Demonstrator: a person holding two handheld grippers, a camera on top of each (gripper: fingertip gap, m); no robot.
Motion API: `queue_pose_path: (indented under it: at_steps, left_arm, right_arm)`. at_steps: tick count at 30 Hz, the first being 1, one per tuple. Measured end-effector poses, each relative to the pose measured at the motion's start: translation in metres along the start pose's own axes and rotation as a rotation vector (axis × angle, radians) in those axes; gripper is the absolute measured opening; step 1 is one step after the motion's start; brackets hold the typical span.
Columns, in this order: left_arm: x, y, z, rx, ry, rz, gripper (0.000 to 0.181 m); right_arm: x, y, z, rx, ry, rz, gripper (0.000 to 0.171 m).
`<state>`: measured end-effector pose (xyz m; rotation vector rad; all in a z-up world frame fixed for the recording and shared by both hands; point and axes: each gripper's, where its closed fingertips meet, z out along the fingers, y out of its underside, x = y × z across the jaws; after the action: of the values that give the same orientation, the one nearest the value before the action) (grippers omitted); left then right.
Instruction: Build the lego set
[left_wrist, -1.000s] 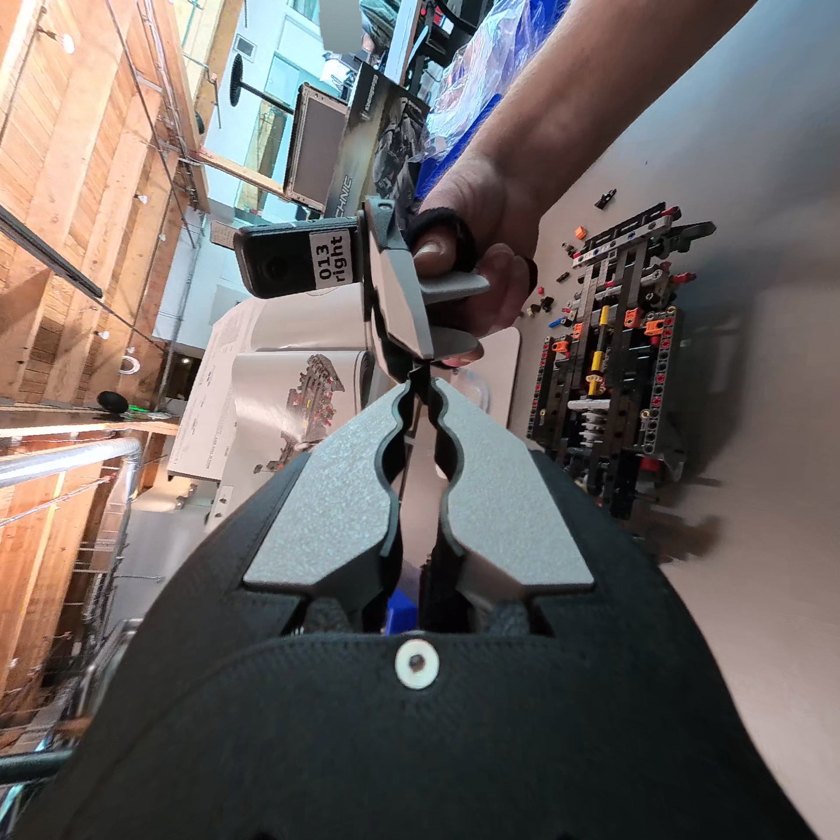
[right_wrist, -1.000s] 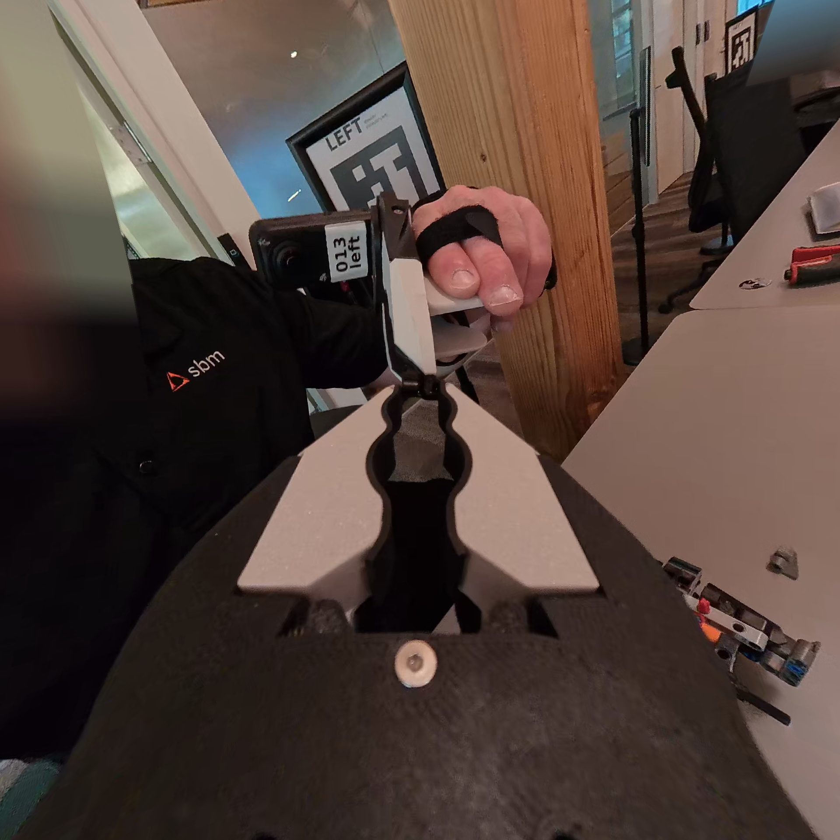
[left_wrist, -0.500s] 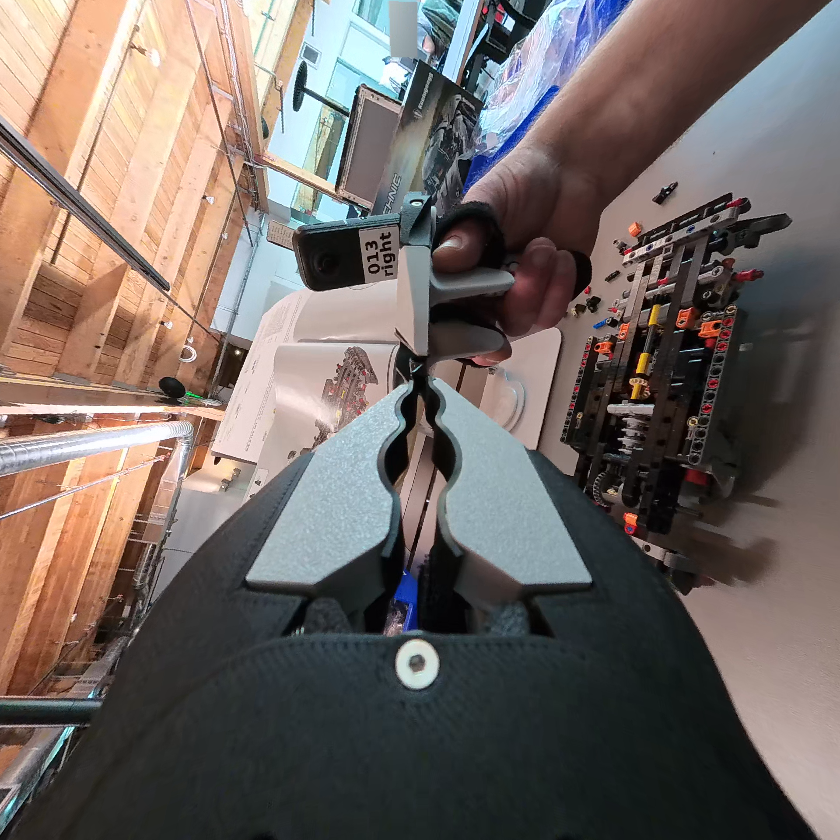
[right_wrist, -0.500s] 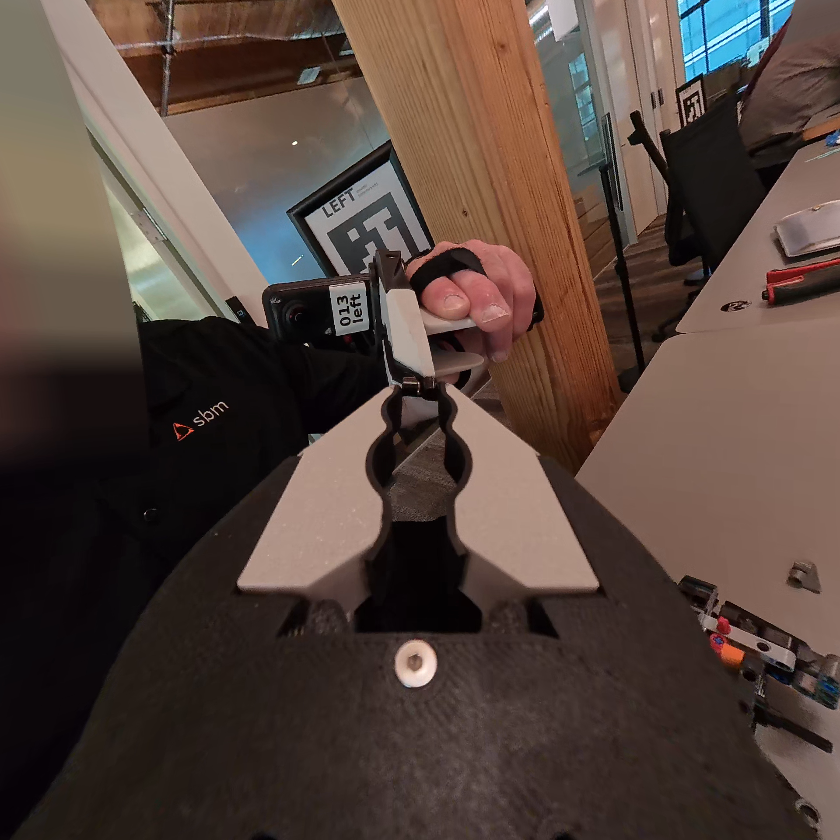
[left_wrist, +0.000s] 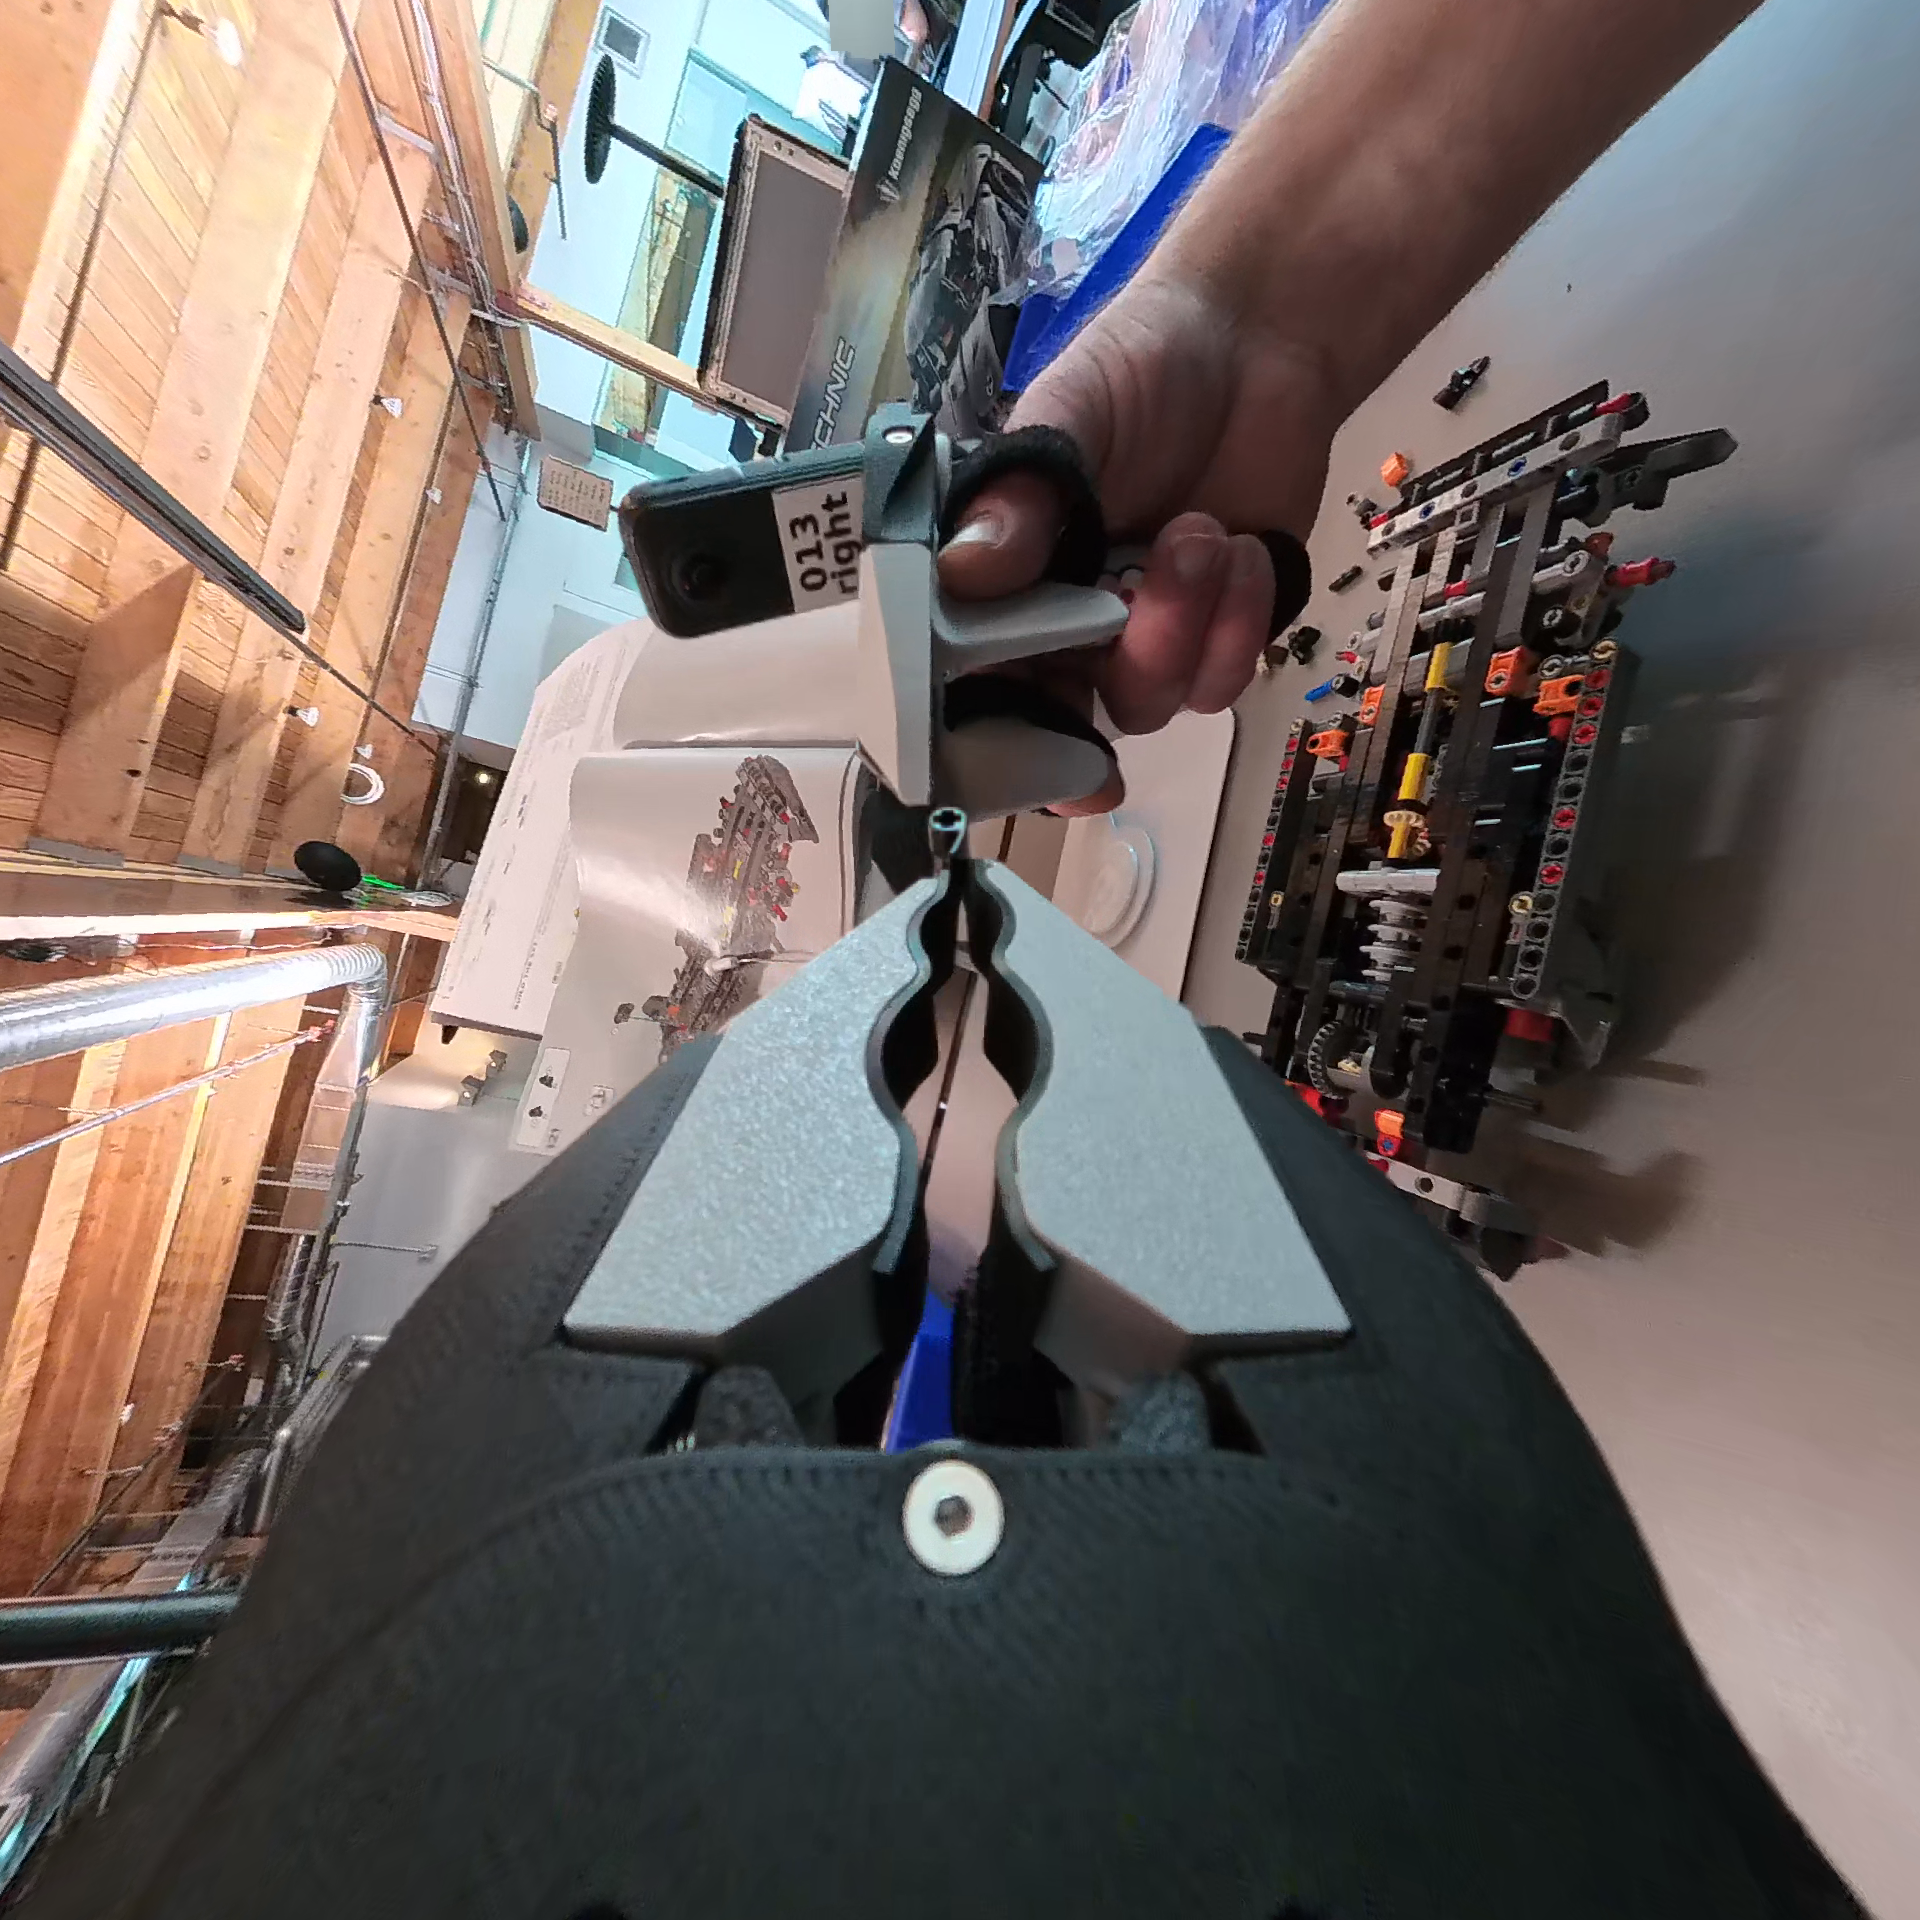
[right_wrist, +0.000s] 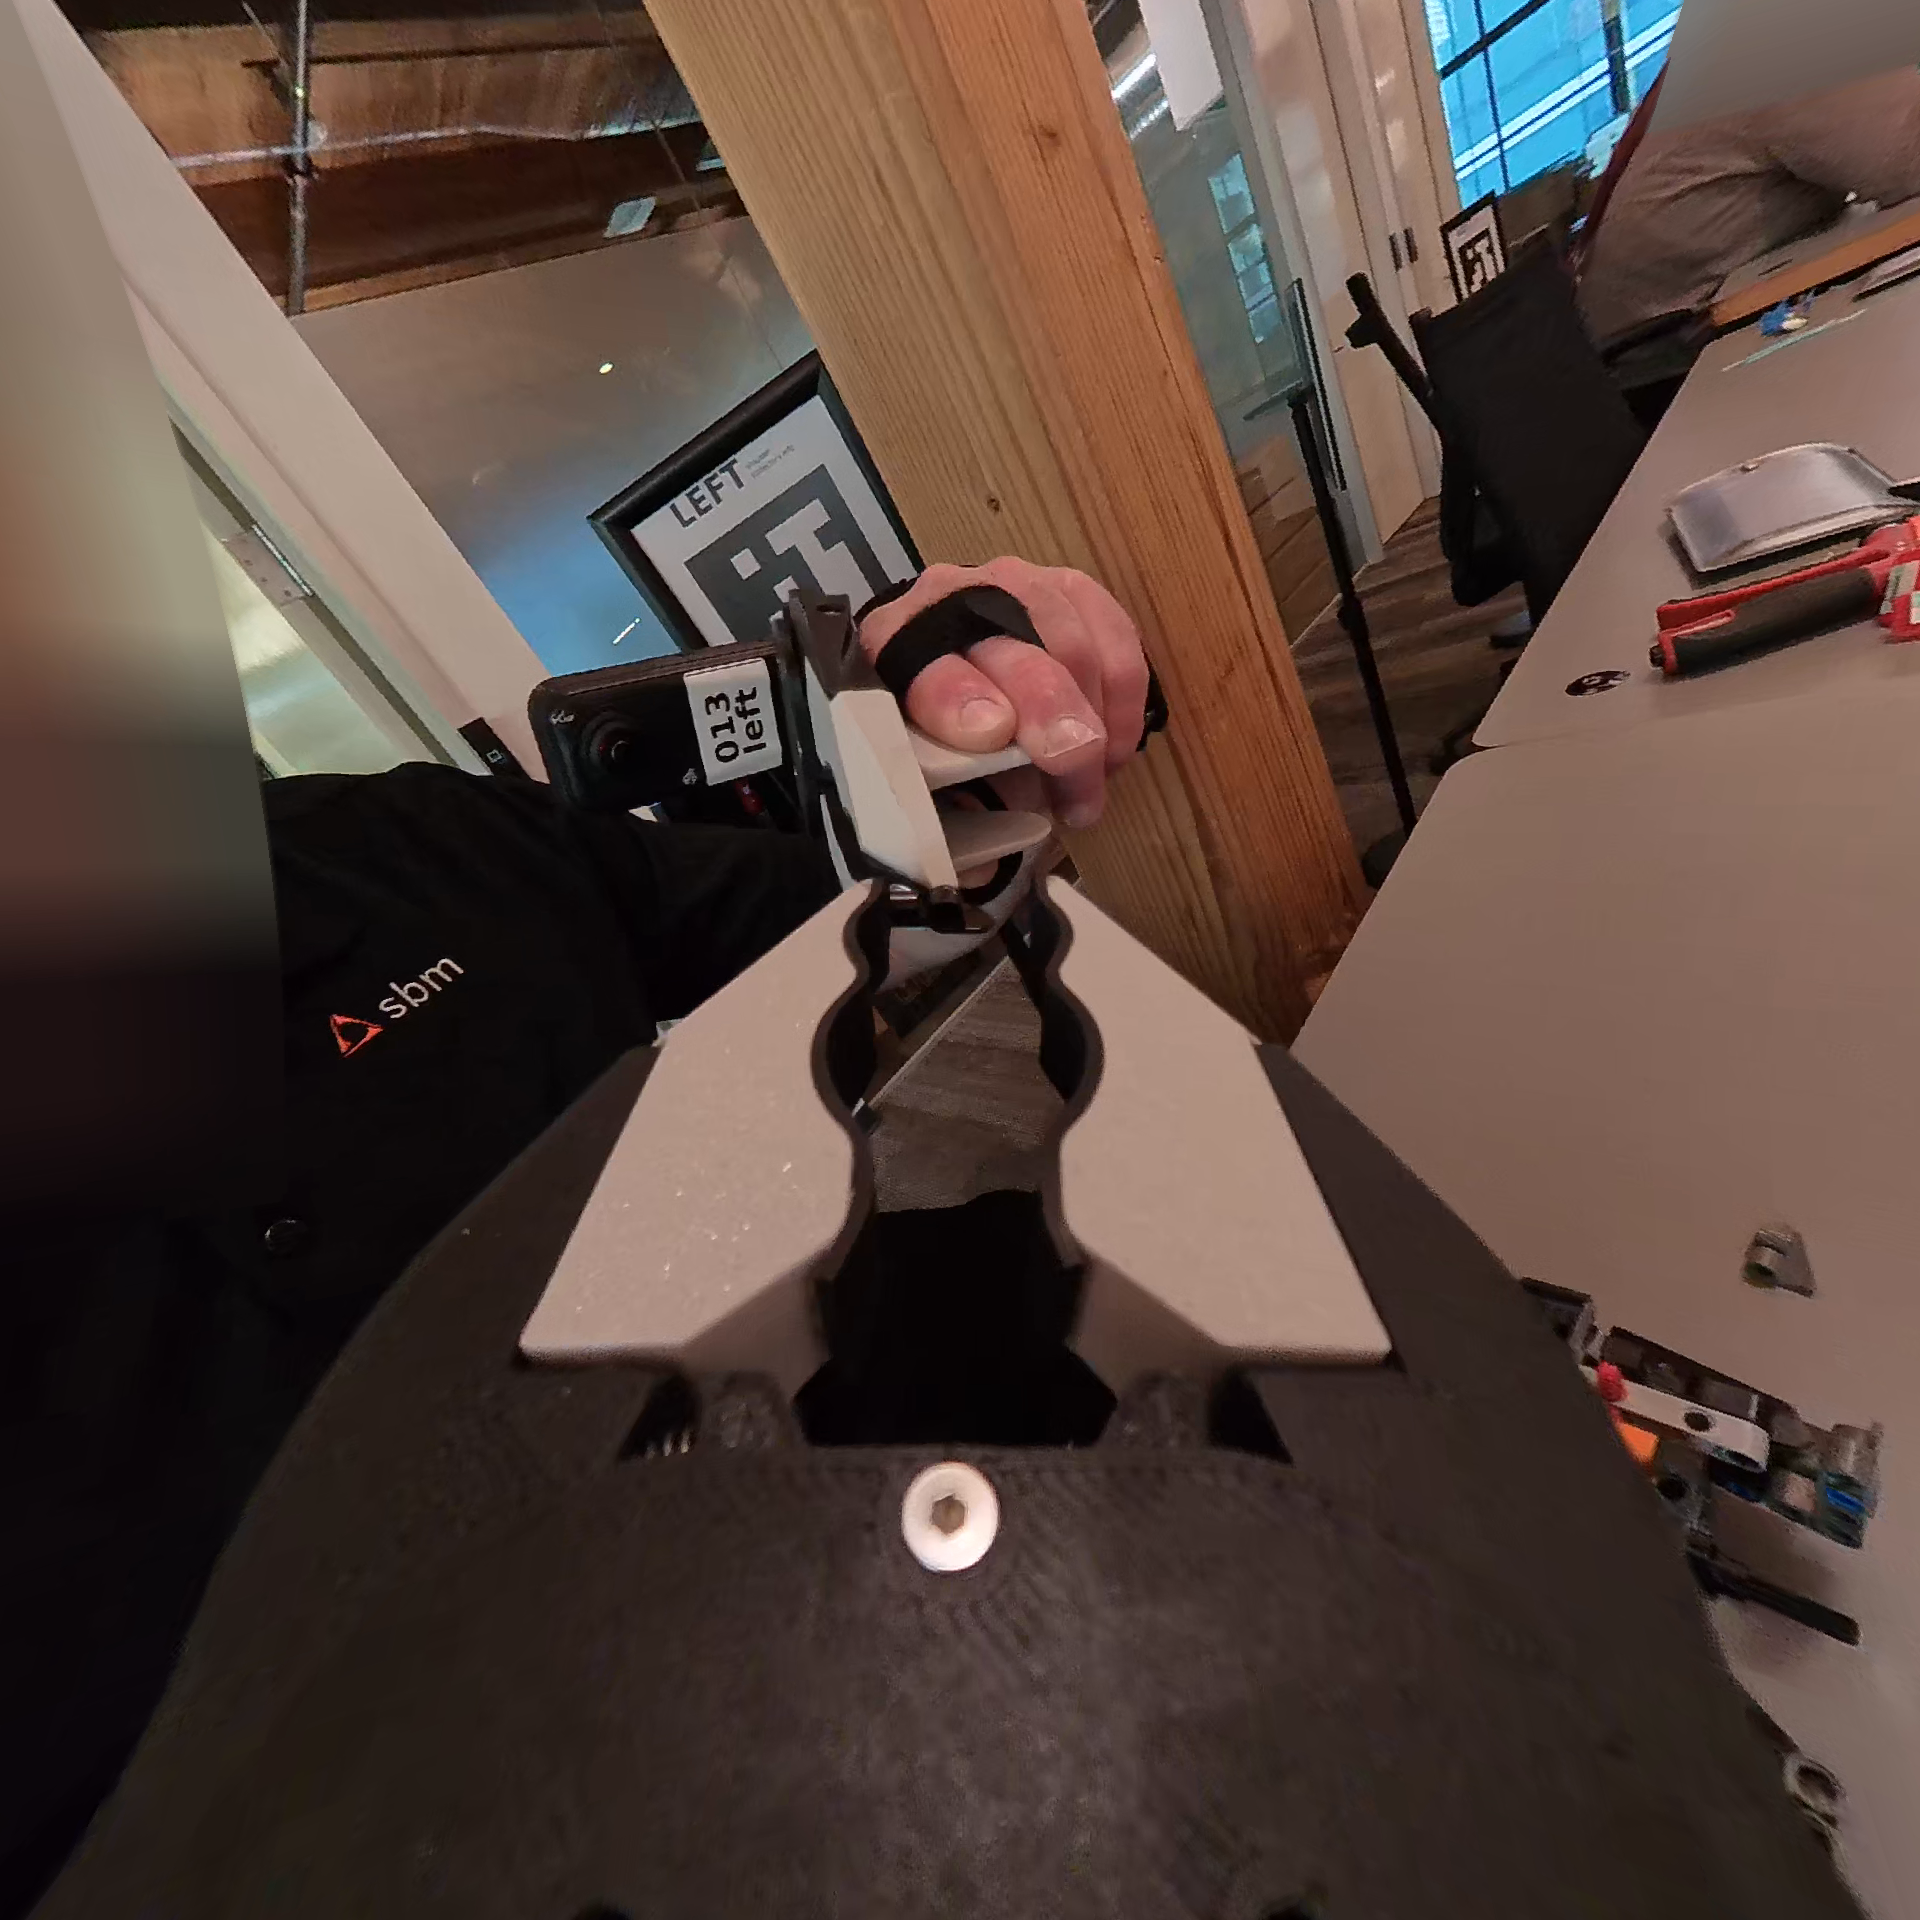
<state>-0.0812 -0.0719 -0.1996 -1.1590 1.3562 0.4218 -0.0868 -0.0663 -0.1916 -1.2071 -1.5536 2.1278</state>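
Small black lego pin (left_wrist: 948, 831) sits clamped at the tip of the left gripper (left_wrist: 961, 883), jaws together on it, its open round end facing 12 o'clock straight at the right gripper (left_wrist: 940, 800); long axis looks in line with the left fingers. In the right wrist view the right gripper (right_wrist: 961, 904) has its jaws apart, with the left gripper's tip and a small dark piece (right_wrist: 940, 914) just between the fingertips; can't tell if anything touches. Both are up in the air, tip to tip, so the next move reads as a handoff or regrip of the pin; right jaws need to close square on it. Part-built chassis (left_wrist: 1455, 831) lies on the bench (left_wrist: 1766, 1351) at 2 o'clock from the left gripper, well apart. Open instruction booklet (left_wrist: 665, 883) at 10 o'clock, loose small parts (left_wrist: 1309, 644) near the chassis.
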Motion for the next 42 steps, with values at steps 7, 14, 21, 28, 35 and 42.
queue_pose_path:
  at_steps: [7,14,21,28,35,42]
  left_arm:
    - [0.011,0.015,-0.002,-0.047,0.066,-0.045,0.000]
    - [0.042,0.044,0.003,-0.131,0.213,-0.075,0.000]
    - [0.084,0.087,0.014,-0.247,0.424,-0.095,0.000]
    - [0.109,0.104,0.026,-0.276,0.579,-0.098,0.000]
    - [0.123,0.119,0.031,-0.327,0.663,-0.072,0.000]
    - [0.131,0.125,0.036,-0.357,0.694,-0.027,0.000]
  right_arm:
    - [0.012,0.003,-0.007,-0.022,0.095,-0.034,0.025]
    - [0.035,0.024,-0.029,-0.143,0.302,-0.111,0.024]
    - [0.064,0.050,-0.051,-0.294,0.496,-0.183,0.023]
    - [0.081,0.070,-0.070,-0.365,0.595,-0.196,0.020]
    - [0.090,0.090,-0.079,-0.423,0.630,-0.194,0.019]
    - [0.100,0.104,-0.084,-0.515,0.685,-0.249,0.021]
